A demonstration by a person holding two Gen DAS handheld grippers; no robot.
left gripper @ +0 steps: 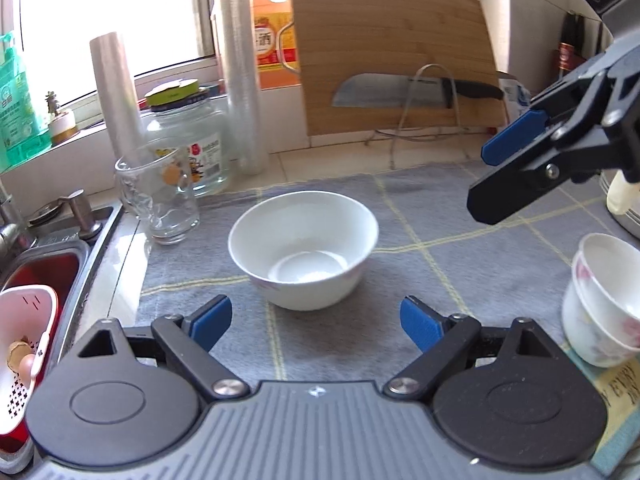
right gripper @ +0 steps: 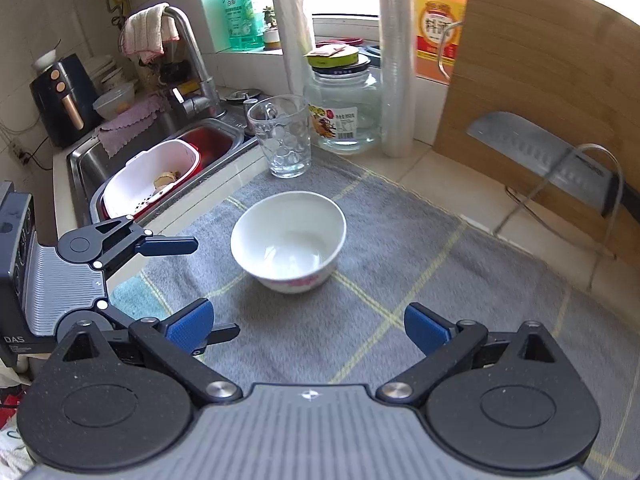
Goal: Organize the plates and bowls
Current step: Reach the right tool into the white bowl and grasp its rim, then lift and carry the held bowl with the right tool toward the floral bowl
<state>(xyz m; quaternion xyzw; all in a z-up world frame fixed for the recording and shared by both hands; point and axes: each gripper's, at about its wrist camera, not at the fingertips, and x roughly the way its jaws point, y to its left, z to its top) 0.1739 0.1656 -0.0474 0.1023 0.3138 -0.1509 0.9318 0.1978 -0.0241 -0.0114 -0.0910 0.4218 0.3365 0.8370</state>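
**Both tongs open around a lone white bowl on the kitchen mat**

From my remote seat I see a round white ceramic bowl [left gripper: 303, 250] standing upright and empty on a grey cloth mat with pale yellow grid lines [left gripper: 460, 272], which covers the counter. I take that bowl as my landmark. The left gripper [left gripper: 316, 322] sits just short of the bowl's near side, its blue-padded fingers [left gripper: 212, 322] spread apart and grasping nothing. The right gripper [right gripper: 308, 326] also faces the bowl, released, jaws wide with nothing between them; in the left wrist view it hangs above and to the right of the bowl, well clear of it.

To the right of the bowl, near the mat's edge, stands a stack of two white cups with pink flower print [left gripper: 604, 300], the upper one tilted in the lower. Behind the bowl and to its left is a clear drinking glass [right gripper: 280, 136], and behind that a clear glass jar with a green-and-black lid [right gripper: 344, 108]. A bamboo cutting board [left gripper: 396, 52] leans upright behind the bowl, with a broad kitchen cleaver with a black handle [left gripper: 400, 90] resting in a wire rack in front of it. Left of the bowl lies the steel sink [right gripper: 132, 148], holding a white perforated colander [right gripper: 152, 176] over a red basin.
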